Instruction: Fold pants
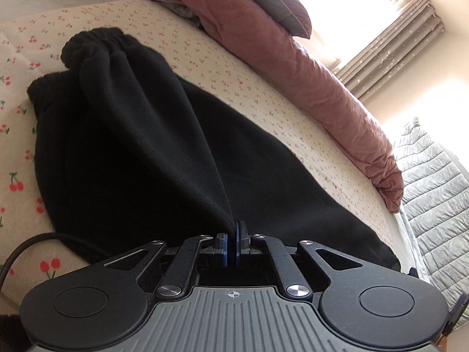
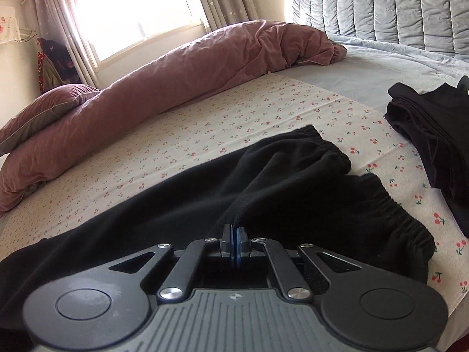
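Note:
Black fleece pants lie on a cherry-print sheet on a bed. Their gathered elastic waistband is at the far end in the left wrist view. My left gripper is shut on a pinch of the pants' fabric, which rises as a taut ridge toward the waistband. In the right wrist view the pants spread across the sheet with the waistband at right. My right gripper is shut on a raised fold of the pants.
A rolled pink duvet and a pillow lie along the far side of the bed. A pile of folded black clothes sits at the right. A grey quilted headboard and a bright window are behind.

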Action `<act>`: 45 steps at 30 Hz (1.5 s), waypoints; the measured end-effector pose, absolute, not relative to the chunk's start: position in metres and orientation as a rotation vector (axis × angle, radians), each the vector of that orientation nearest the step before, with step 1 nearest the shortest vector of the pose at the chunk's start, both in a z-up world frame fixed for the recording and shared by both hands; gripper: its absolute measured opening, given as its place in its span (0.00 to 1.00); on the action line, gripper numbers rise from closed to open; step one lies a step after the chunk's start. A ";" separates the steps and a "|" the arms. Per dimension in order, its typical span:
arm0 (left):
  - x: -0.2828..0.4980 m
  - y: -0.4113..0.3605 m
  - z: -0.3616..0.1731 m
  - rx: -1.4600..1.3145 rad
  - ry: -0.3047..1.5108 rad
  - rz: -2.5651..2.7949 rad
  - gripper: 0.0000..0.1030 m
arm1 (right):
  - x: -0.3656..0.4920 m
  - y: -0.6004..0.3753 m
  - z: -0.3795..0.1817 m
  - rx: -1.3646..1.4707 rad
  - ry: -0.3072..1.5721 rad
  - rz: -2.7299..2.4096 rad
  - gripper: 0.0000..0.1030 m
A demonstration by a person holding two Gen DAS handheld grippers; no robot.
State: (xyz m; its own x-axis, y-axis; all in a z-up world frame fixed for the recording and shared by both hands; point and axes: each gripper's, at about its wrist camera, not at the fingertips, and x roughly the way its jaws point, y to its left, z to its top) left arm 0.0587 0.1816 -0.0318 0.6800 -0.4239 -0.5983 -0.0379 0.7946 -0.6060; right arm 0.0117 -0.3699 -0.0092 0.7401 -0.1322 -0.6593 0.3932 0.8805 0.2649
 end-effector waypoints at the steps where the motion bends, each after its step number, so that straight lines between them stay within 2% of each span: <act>1: 0.058 0.183 -0.036 -0.628 0.820 -0.236 0.06 | 0.013 -0.372 -0.014 0.413 0.706 -0.298 0.02; 3: 0.054 0.186 -0.041 -0.616 0.838 -0.234 0.11 | 0.010 -0.374 -0.020 0.426 0.746 -0.296 0.09; 4: 0.051 0.186 -0.039 -0.603 0.833 -0.226 0.12 | 0.008 -0.374 -0.019 0.437 0.750 -0.289 0.18; 6: 0.039 0.186 -0.024 -0.552 0.799 -0.218 0.15 | 0.003 -0.370 -0.014 0.447 0.732 -0.275 0.27; 7: 0.031 0.185 -0.015 -0.521 0.769 -0.209 0.17 | -0.001 -0.368 -0.011 0.450 0.713 -0.265 0.40; 8: 0.025 0.185 -0.007 -0.494 0.741 -0.197 0.26 | -0.004 -0.364 -0.008 0.449 0.700 -0.256 0.48; 9: 0.018 0.188 0.003 -0.471 0.707 -0.180 0.34 | -0.007 -0.360 -0.005 0.445 0.692 -0.243 0.48; 10: 0.014 0.191 0.009 -0.465 0.681 -0.161 0.57 | -0.008 -0.357 -0.004 0.445 0.691 -0.228 0.50; 11: 0.010 0.196 0.015 -0.466 0.651 -0.136 0.68 | -0.010 -0.353 -0.004 0.457 0.690 -0.208 0.56; 13: 0.012 0.206 0.019 -0.466 0.627 -0.084 0.68 | -0.013 -0.348 -0.006 0.500 0.690 -0.174 0.64; 16: 0.025 0.224 0.017 -0.515 0.632 -0.017 0.68 | -0.015 -0.341 -0.010 0.551 0.695 -0.138 0.65; 25: 0.055 0.258 -0.011 -0.649 0.610 0.041 0.61 | -0.004 -0.337 -0.029 0.664 0.735 -0.098 0.66; 29: 0.067 0.267 -0.020 -0.676 0.628 0.032 0.35 | 0.008 -0.335 -0.032 0.686 0.720 -0.093 0.65; 30: 0.070 0.271 -0.022 -0.693 0.631 0.040 0.33 | 0.012 -0.336 -0.033 0.695 0.713 -0.096 0.64; 33: 0.078 0.282 -0.032 -0.763 0.645 0.048 0.25 | 0.021 -0.338 -0.035 0.721 0.692 -0.117 0.54; 34: 0.081 0.284 -0.035 -0.781 0.654 0.048 0.23 | 0.024 -0.339 -0.036 0.719 0.689 -0.134 0.47; 36: 0.086 0.286 -0.038 -0.795 0.658 0.048 0.16 | 0.029 -0.340 -0.037 0.694 0.688 -0.178 0.28; 37: 0.088 0.286 -0.038 -0.795 0.659 0.048 0.07 | 0.030 -0.339 -0.036 0.667 0.688 -0.195 0.11; 38: 0.088 0.285 -0.037 -0.794 0.654 0.045 0.04 | 0.031 -0.338 -0.034 0.651 0.683 -0.196 0.06; 45: 0.058 0.273 0.011 -0.652 0.554 -0.021 0.03 | -0.005 -0.335 0.020 0.575 0.505 -0.168 0.05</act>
